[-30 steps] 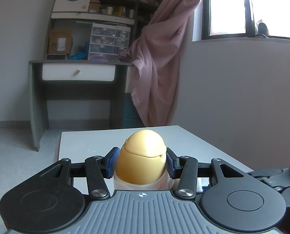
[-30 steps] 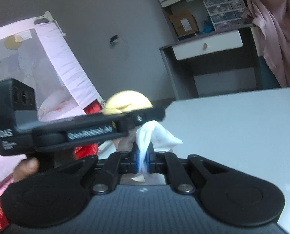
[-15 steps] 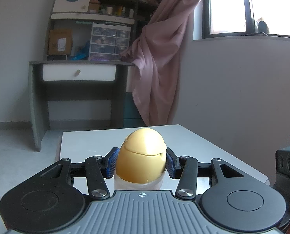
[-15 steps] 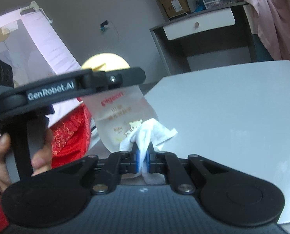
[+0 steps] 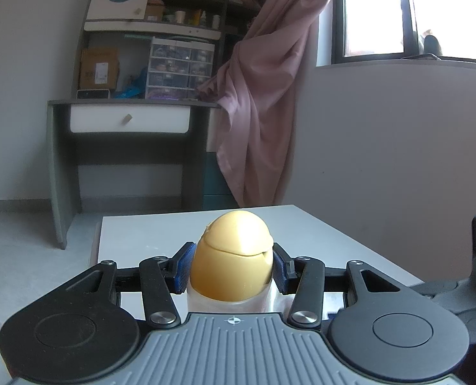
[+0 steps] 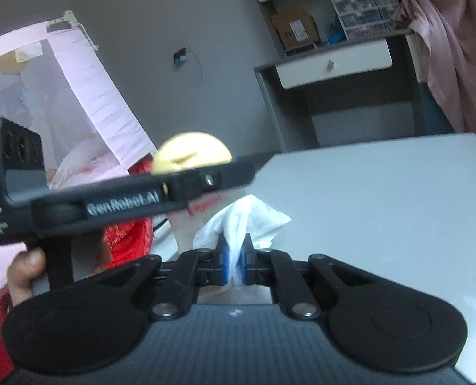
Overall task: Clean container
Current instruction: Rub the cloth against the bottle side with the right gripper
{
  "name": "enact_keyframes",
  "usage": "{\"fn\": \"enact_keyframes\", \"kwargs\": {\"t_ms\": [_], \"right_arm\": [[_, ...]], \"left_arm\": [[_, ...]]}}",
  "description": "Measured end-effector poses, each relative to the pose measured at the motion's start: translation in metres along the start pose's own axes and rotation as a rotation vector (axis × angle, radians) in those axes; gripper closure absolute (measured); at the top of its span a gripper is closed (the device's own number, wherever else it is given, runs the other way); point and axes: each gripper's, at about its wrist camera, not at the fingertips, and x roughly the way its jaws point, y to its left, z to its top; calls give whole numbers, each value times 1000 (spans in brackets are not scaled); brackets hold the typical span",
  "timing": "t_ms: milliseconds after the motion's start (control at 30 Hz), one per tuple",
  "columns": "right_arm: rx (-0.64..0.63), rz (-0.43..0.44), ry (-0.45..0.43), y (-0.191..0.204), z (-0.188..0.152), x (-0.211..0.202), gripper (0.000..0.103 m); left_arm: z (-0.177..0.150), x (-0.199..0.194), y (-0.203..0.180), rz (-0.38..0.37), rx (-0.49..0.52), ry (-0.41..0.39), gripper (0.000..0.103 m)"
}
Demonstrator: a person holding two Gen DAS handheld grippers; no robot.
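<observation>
Gripping bottle (image 5: 233, 264) in left gripper (image 5: 232, 268), right gripper (image 6: 234, 261) pinching cloth (image 6: 242, 221)

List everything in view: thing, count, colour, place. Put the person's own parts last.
bottle: 1, yellow domed cap on a translucent body, clamped at the cap by the left tool
wipe: 1, white, pinched in the right tool, against the bottle's side
table: 1, white, under both tools
desk: 1, grey with a white drawer, at the far wall
drawer organiser: 1, clear, on the desk
cardboard box: 1, brown, on the desk
curtain: 1, pink, beside the window
left tool: 1, black with blue pads
right tool: 1, black with blue pads
hand: 1, on the left tool's handle
</observation>
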Motion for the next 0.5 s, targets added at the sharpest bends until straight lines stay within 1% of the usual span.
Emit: {"fn": "enact_keyframes", "kwargs": {"t_ms": [133,233,500], "right_arm": [[-8,9,-19,3,2,-6,96],[-9,12,-16,2,0,-4,96],[30,-7,53,-9,-11,13,96]], "left_arm": [[-1,1,0,1,4,-2,55],[0,1,0,2,3,-1,55],[3,1,1,1,-1,0,55]]}}
